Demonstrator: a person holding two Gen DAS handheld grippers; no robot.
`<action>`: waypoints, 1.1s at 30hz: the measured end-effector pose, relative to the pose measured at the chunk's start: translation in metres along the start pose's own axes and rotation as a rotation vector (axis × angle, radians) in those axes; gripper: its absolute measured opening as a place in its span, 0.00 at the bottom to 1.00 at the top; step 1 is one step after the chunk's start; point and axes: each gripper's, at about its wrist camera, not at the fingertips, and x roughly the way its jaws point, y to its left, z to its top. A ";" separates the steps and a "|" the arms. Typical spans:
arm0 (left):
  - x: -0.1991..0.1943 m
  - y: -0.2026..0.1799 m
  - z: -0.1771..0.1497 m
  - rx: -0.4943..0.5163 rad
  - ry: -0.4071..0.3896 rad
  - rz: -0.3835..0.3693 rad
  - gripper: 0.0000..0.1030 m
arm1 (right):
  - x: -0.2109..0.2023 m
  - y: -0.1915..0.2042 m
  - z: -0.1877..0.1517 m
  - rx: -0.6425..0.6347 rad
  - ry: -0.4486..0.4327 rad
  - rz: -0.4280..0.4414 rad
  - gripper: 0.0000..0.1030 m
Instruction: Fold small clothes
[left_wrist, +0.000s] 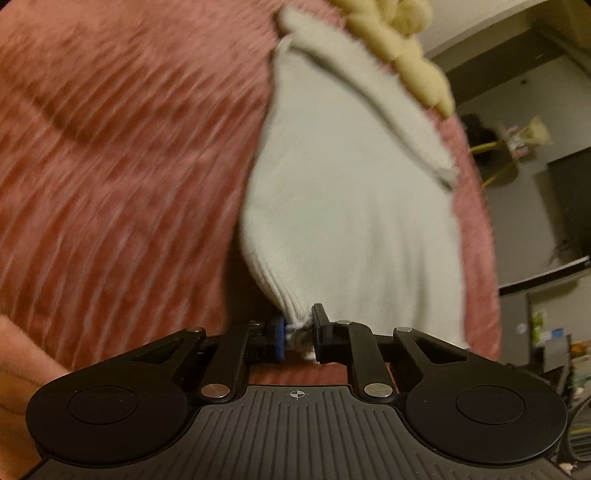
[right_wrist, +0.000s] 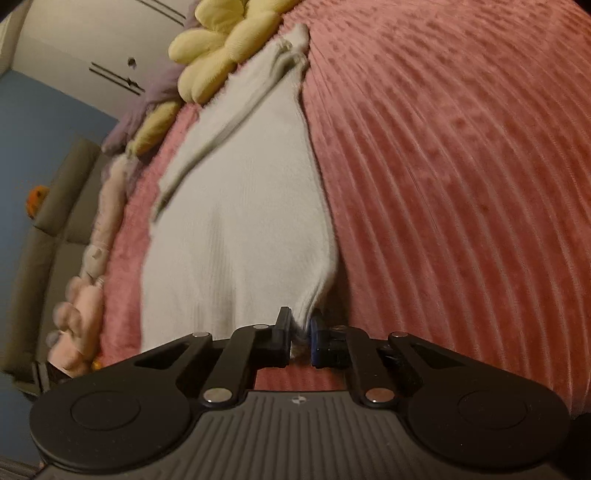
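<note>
While resting on the pink blanket (left_wrist: 129, 166), the white garment (left_wrist: 351, 221) is pinched by each hand-held gripper (left_wrist: 298, 332) (right_wrist: 300, 334).

From my feed the white garment (left_wrist: 354, 221) looks like soft, matt ribbed knit cloth. The pink blanket (left_wrist: 129, 166) under it is plush and corduroy-ribbed, kinda velvety. Left gripper (left_wrist: 298, 334) and right gripper (right_wrist: 300, 338) are matt black plastic with shiny metal rivets. Yellow flower cushion (right_wrist: 218, 44) looks like smooth plush fabric.
</note>
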 end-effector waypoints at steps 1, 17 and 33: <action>-0.007 -0.005 0.005 0.006 -0.027 -0.029 0.15 | -0.003 0.002 0.004 0.000 -0.011 0.015 0.09; 0.026 -0.062 0.146 0.167 -0.288 0.155 0.15 | 0.038 0.065 0.130 -0.165 -0.228 -0.081 0.08; 0.067 -0.046 0.142 0.291 -0.231 0.233 0.62 | 0.086 0.063 0.149 -0.334 -0.165 -0.228 0.42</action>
